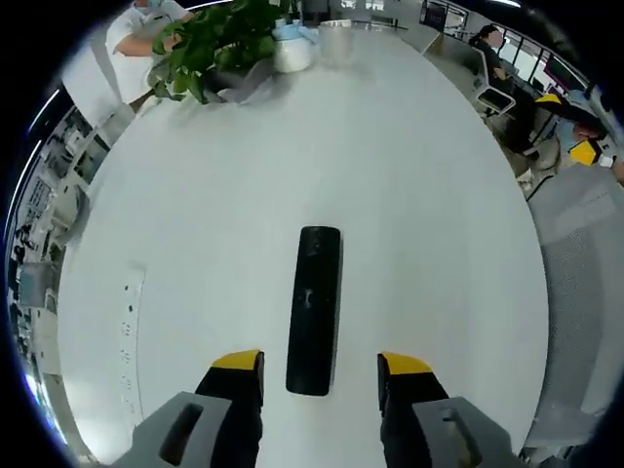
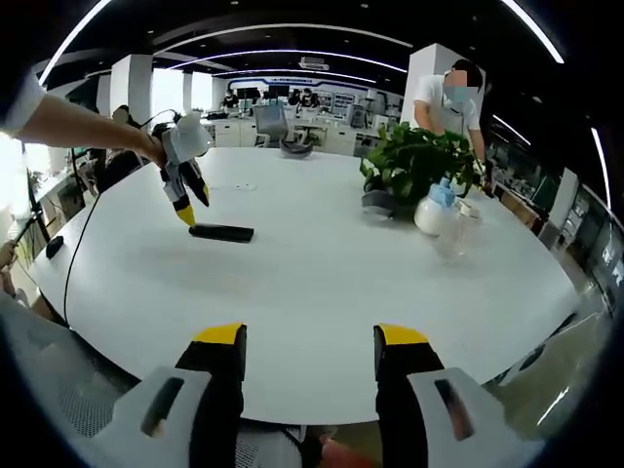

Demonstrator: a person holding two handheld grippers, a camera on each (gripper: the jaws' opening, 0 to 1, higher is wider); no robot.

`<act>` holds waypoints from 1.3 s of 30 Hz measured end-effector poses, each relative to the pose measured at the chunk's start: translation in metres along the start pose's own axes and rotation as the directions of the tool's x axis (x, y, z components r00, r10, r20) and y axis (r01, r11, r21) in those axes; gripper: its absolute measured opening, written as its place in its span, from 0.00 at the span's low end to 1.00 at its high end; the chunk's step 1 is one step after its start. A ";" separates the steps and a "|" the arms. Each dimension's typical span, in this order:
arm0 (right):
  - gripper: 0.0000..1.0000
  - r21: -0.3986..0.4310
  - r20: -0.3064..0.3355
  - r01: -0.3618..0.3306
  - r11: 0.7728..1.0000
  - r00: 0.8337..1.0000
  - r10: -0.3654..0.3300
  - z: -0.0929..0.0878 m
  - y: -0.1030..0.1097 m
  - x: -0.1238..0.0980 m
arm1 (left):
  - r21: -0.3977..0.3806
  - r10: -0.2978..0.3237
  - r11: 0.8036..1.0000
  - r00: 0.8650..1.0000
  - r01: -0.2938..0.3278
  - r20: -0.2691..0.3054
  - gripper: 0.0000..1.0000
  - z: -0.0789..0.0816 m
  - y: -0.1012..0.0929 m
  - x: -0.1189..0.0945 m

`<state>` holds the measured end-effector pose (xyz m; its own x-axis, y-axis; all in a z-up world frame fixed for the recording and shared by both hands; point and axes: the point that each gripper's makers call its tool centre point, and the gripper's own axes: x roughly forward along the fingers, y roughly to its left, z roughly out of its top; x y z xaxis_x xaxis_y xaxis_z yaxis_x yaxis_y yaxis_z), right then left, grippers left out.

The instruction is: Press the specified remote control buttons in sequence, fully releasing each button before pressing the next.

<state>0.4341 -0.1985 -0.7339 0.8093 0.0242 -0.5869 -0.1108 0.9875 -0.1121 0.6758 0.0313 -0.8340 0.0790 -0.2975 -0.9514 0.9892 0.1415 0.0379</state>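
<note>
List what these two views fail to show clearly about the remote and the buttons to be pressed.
- Remote, left gripper view: buttons too dark and small to tell apart.
- Remote, right gripper view: a distant sliver, its top face unreadable.
- Left gripper, right gripper view: too small to tell how far the fingers are apart.

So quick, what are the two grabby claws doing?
Left gripper: open, holding nothing, above the remote.
Right gripper: open, holding nothing.

A slim black rectangular plastic remote control (image 1: 314,310) (image 2: 221,232) is lying flat on the white table, face up. In my left gripper view it is stretching lengthwise away from me, its near end sitting between my jaws.
</note>
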 end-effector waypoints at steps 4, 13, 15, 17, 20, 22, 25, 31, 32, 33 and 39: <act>0.52 -0.009 -0.002 0.005 1.000 1.000 -0.005 0.000 0.000 0.000 | 0.001 -0.002 1.000 1.000 0.002 -0.012 0.46 -0.001 0.003 0.010; 0.52 -0.023 -0.011 0.019 1.000 1.000 -0.019 -0.002 -0.002 0.001 | 0.015 -0.016 1.000 0.999 0.017 -0.050 0.42 -0.009 0.000 0.024; 0.52 -0.026 -0.012 0.018 1.000 1.000 -0.018 -0.002 -0.002 0.001 | 0.009 -0.020 1.000 0.998 0.021 -0.056 0.42 -0.011 0.002 0.026; 0.51 -0.032 -0.016 0.018 0.999 1.000 -0.018 -0.002 -0.001 0.001 | -0.008 -0.030 1.000 0.998 0.030 -0.057 0.42 -0.012 0.003 0.027; 0.51 -0.037 -0.021 0.019 0.999 1.000 -0.020 -0.003 -0.001 0.002 | -0.008 -0.034 0.999 0.997 0.034 -0.065 0.42 -0.014 0.002 0.030; 0.51 -0.039 -0.031 0.023 0.999 0.999 -0.024 -0.004 -0.002 0.002 | 0.001 -0.038 0.999 0.996 0.038 -0.077 0.42 -0.017 0.000 0.033; 0.51 -0.042 -0.032 0.027 0.999 0.999 -0.028 -0.005 -0.003 0.002 | 0.000 -0.043 0.999 0.996 0.043 -0.082 0.42 -0.018 0.000 0.035; 0.50 -0.053 -0.041 0.031 0.998 0.999 -0.033 -0.006 -0.003 0.002 | -0.005 -0.057 0.998 0.995 0.057 -0.087 0.40 -0.019 0.000 0.038; 0.50 -0.055 -0.042 0.031 0.998 0.999 -0.033 -0.006 -0.003 0.002 | -0.007 -0.060 0.998 0.994 0.060 -0.087 0.40 -0.019 -0.001 0.038; 0.49 -0.055 -0.042 0.031 0.998 0.999 -0.034 -0.006 -0.003 0.002 | -0.009 -0.059 0.998 0.994 0.058 -0.088 0.40 -0.018 0.000 0.039; 0.48 -0.058 -0.047 0.031 0.998 0.998 -0.033 -0.007 -0.003 0.003 | -0.008 -0.053 0.999 0.995 0.053 -0.082 0.37 -0.017 0.002 0.040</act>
<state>0.4325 -0.2022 -0.7407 0.7845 -0.0162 -0.6199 -0.1191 0.9771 -0.1763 0.6789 0.0353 -0.8772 0.0157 -0.2263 -0.9739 0.9910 0.1330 -0.0149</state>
